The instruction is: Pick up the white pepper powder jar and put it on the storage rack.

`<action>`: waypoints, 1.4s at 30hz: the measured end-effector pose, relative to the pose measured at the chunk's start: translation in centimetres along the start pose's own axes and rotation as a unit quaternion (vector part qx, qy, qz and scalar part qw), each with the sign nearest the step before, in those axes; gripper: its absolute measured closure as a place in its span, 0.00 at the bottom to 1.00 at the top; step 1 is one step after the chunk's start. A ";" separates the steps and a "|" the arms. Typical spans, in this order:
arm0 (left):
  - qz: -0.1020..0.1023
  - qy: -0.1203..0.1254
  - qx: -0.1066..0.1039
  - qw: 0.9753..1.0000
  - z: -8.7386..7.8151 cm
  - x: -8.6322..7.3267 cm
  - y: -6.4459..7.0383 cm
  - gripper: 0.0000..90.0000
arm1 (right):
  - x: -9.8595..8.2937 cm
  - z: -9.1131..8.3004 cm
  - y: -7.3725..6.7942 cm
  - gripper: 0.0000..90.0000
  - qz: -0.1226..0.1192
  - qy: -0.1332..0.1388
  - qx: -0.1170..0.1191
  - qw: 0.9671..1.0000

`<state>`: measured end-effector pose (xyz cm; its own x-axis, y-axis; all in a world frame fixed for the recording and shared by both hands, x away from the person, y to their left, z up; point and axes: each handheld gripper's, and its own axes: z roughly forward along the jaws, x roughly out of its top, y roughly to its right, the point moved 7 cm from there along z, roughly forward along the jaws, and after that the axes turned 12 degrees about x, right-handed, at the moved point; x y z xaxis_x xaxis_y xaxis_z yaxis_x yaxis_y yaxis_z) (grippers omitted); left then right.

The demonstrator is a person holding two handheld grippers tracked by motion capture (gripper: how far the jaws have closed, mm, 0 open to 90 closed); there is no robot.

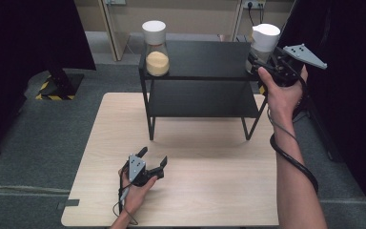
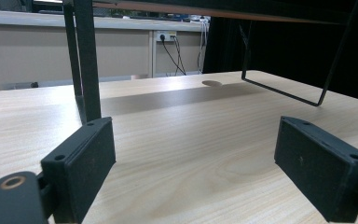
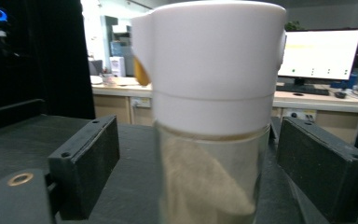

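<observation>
From the high view I get even overhead light on the desk (image 1: pixel 186 191), with a soft shadow under the black shelf (image 1: pixel 200 57) and dark curtains swallowing both sides. My right gripper view is soft: the white-lidded jar (image 3: pixel 209 116) sits too close and blurs. The left gripper view is sharper, with the bright wall behind slightly washed out.

The right hand-held gripper (image 1: pixel 257 64) reaches the white-lidded jar (image 1: pixel 265 42) on the black shelf (image 1: pixel 205 59) (top tier).
</observation>
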<state>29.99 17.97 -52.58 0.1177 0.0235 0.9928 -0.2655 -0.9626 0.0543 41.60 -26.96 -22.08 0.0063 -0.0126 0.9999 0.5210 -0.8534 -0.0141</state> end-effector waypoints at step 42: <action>-0.002 0.002 0.002 1.000 0.0 0.0 0.0 0.13 | -5.7 -6.0 -2.0 0.12 -0.012 0.006 0.051 0.999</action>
<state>29.94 17.93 -52.61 0.1155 0.0282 0.9929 -0.2614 -0.9635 0.0578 35.41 -28.25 -27.73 -0.0172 0.0009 0.9999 0.6057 -0.7956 0.0112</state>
